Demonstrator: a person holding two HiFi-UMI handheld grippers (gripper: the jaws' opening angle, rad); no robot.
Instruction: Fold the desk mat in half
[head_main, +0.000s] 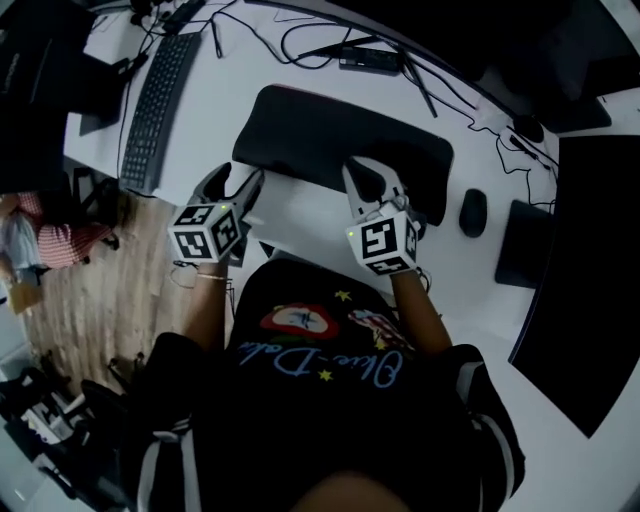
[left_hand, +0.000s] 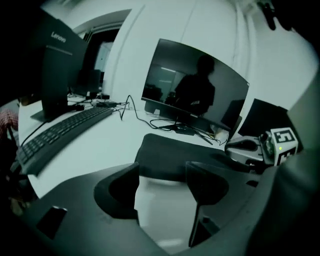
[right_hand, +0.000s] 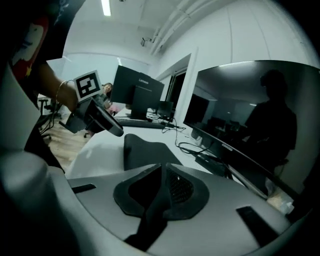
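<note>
The black desk mat (head_main: 340, 140) lies on the white desk (head_main: 300, 215) and looks doubled over, with a thick rounded edge (left_hand: 170, 155) toward me. My left gripper (head_main: 237, 183) hovers over the bare desk just short of the mat's near left corner, its jaws open and empty (left_hand: 162, 172). My right gripper (head_main: 368, 175) is above the mat's near edge, toward its right half. Its jaws are shut together with nothing between them (right_hand: 161, 175). The mat (right_hand: 145, 150) stretches away beyond them. Neither gripper touches the mat.
A black keyboard (head_main: 155, 100) lies at the far left near the desk edge. A mouse (head_main: 473, 212) and a dark pad (head_main: 525, 245) sit right of the mat. Cables (head_main: 330, 45) and a monitor (left_hand: 195, 95) stand behind it. A second large screen (head_main: 590, 250) lines the right side.
</note>
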